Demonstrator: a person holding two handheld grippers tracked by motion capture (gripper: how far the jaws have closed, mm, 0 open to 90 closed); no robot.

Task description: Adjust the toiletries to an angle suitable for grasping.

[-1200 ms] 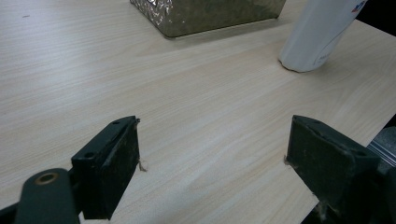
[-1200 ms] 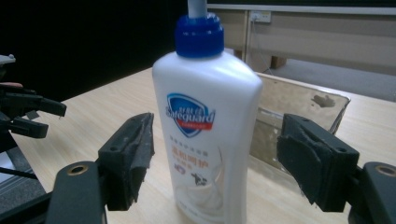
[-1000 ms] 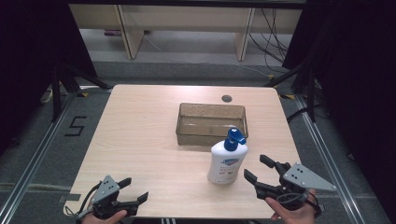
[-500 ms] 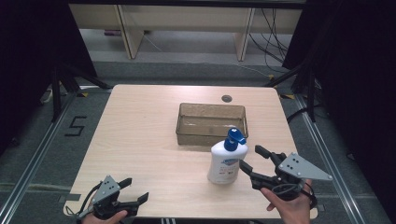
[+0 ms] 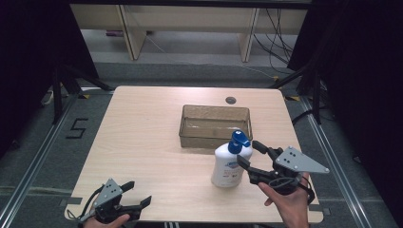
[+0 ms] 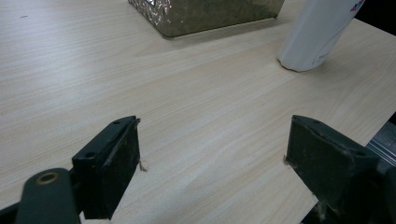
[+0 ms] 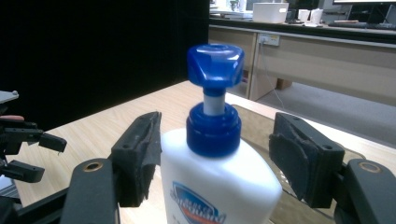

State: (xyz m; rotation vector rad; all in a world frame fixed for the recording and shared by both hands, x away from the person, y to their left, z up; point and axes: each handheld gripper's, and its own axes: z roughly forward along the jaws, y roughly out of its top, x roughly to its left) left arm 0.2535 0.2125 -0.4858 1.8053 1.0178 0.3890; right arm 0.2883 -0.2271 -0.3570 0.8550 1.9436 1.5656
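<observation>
Bottle [image 5: 230,164] upright between right tool [image 5: 253,154] jaws, closing, not clamped — tray [image 5: 215,124] just behind.

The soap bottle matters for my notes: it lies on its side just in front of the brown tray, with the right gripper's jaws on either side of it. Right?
Not quite. The soap bottle stands upright, blue pump on top, as the high view shows. It is just in front of the brown tray, and the right gripper does straddle it.

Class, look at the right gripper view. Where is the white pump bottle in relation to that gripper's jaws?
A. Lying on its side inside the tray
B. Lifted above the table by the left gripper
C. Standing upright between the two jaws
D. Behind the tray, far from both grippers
C: the bottle stands upright on the table between the jaws of the right gripper, in front of the tray.
</observation>
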